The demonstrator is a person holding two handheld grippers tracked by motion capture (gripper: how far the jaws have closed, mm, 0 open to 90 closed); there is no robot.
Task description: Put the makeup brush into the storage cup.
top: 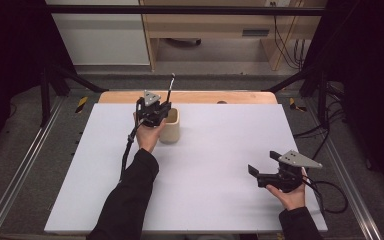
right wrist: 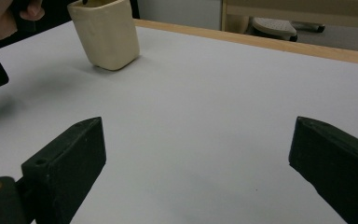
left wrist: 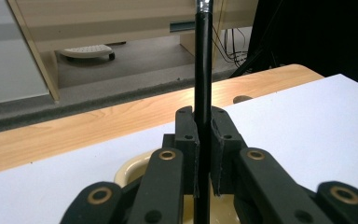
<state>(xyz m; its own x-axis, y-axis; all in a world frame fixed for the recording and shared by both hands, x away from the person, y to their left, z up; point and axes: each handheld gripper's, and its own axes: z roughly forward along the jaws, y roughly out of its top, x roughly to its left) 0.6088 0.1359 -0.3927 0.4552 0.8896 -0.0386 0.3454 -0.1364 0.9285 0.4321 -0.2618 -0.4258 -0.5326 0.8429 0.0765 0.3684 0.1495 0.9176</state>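
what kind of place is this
Likely a lab or workshop recording bench: a white table framed by metal rails, loose cables on grey floor, plain wooden furniture behind.

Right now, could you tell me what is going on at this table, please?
A person works at a white table with a hand-held gripper in each hand. The left hand-held gripper is shut on a thin black rod, holding it upright over the open top of a cream cup near the table's far edge; the rod's lower end reaches down into the cup. The right hand-held gripper waits apart on the near right, jaws wide open, holding nothing.
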